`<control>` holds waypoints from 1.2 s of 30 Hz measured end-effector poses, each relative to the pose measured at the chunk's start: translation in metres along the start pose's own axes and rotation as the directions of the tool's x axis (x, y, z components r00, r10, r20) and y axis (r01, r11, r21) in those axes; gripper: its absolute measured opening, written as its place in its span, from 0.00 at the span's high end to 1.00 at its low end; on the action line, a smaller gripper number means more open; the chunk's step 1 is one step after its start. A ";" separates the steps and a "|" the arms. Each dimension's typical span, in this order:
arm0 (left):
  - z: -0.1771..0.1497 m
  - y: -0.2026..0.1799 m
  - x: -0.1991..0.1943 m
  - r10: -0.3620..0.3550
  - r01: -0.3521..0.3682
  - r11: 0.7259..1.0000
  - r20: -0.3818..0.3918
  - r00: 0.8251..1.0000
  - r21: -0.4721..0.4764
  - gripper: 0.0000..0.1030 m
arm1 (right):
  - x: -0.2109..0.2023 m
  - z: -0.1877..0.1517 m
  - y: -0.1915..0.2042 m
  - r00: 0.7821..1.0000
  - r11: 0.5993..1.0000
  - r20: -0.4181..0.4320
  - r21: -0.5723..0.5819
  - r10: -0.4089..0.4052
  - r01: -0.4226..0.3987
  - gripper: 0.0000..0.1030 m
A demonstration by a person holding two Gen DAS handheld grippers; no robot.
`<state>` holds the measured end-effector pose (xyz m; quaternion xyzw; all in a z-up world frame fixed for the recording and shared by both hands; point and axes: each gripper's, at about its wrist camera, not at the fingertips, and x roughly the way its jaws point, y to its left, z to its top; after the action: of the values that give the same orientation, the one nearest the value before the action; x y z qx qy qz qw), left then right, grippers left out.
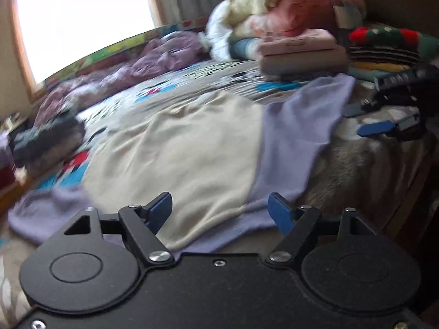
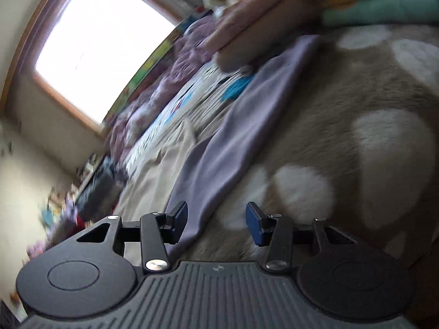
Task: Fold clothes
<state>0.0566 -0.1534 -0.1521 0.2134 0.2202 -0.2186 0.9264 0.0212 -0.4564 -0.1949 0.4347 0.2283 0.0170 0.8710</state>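
A cream and lavender garment (image 1: 192,148) lies spread flat on the bed, its cream body in the middle and lavender sleeves at both sides. My left gripper (image 1: 219,211) is open and empty just above the garment's near hem. My right gripper (image 2: 216,223) is open and empty, tilted, beside the edge of the lavender sleeve (image 2: 247,104) over the brown spotted blanket (image 2: 356,96). The right gripper also shows in the left wrist view (image 1: 384,120) at the right, just past the sleeve's end.
Stacks of folded clothes (image 1: 301,52) stand at the back of the bed, with a striped pile (image 1: 384,52) to the right. A crumpled purple cover (image 1: 153,57) lies along the far side under a bright window (image 1: 82,19). A dark garment (image 1: 46,139) lies at the left.
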 end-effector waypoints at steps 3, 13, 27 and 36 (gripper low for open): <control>0.019 -0.035 0.017 -0.032 0.027 0.990 0.028 0.999 0.137 0.25 | -0.010 0.014 -0.027 0.997 0.990 0.070 0.142 0.012 -0.022 0.52; 0.078 -0.125 0.082 -0.130 0.099 0.930 0.063 0.990 0.353 0.27 | -0.030 0.036 -0.069 0.981 0.970 0.194 0.240 -0.006 -0.041 0.47; 0.120 -0.216 0.161 -0.024 -0.053 0.790 0.118 0.993 0.610 0.38 | -0.055 0.063 -0.124 0.932 0.914 0.343 0.403 -0.112 -0.039 0.46; 0.139 -0.253 0.190 0.061 -0.133 0.701 0.127 0.990 0.701 0.55 | -0.056 0.065 -0.141 0.908 0.869 0.397 0.488 -0.135 -0.084 0.45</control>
<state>0.1279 -0.4868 -0.2101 0.5528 0.0644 -0.2470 0.7933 -0.0252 -0.6055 -0.2472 0.6332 0.0389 -0.1474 0.7588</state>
